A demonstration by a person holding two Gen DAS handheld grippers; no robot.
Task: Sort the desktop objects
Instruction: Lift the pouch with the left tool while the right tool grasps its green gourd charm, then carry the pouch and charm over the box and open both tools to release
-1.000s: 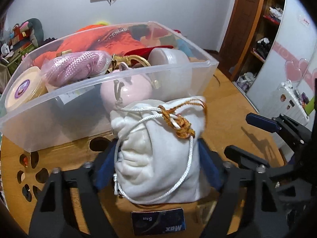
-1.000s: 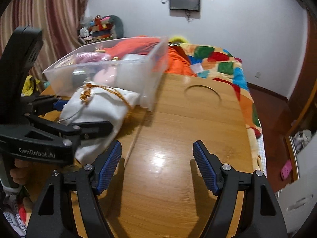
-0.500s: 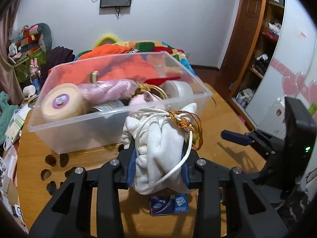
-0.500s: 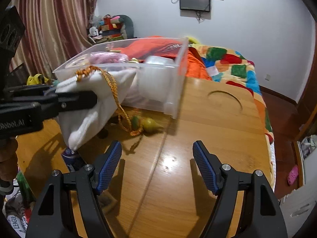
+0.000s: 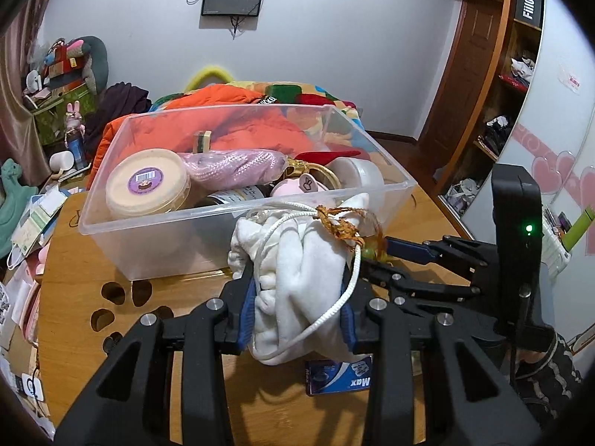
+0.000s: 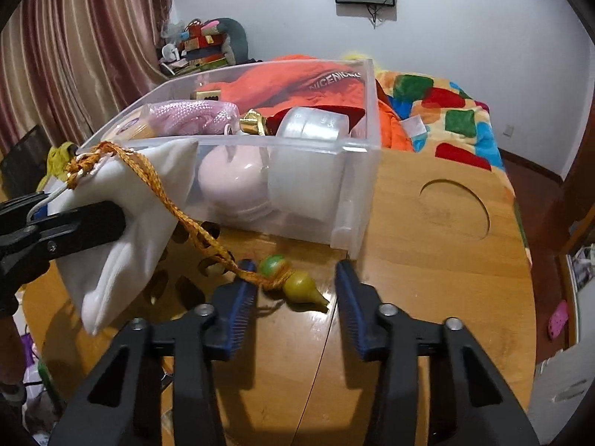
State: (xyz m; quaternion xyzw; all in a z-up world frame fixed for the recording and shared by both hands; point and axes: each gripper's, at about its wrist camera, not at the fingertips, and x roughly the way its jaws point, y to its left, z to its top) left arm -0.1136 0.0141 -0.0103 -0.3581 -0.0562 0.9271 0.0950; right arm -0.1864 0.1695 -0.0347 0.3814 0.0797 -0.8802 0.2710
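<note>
**White pouch held aloft beside storage bin as second gripper closes in on its gourd charm**

The left gripper (image 5: 299, 319) clamps a white drawstring pouch (image 5: 301, 271) between its blue pads, holding it clear of the wooden table (image 6: 438, 260) and just in front of the near wall of a clear plastic bin (image 5: 156, 238). A white cord and a knotted orange cord (image 6: 163, 193) gather the pouch's neck. The orange cord trails down from the pouch to the tabletop, where it ends in a green bead and a small yellow-green gourd charm (image 6: 303, 291) lying just in front of the bin.

The right gripper (image 6: 295, 306) sits low over the table with its jaws spread wide, holding nothing; the gourd charm lies between its two blue pads, and the cord runs close by the left one.

Inside the bin are a round tan tub (image 5: 147, 184) with a purple label, a bagged pink rope (image 5: 234, 163), a pink rounded item (image 6: 232, 182) and a white jar (image 6: 310, 126). A blue packet (image 5: 338, 377) marked "Max" lies on the table beneath the pouch.
</note>
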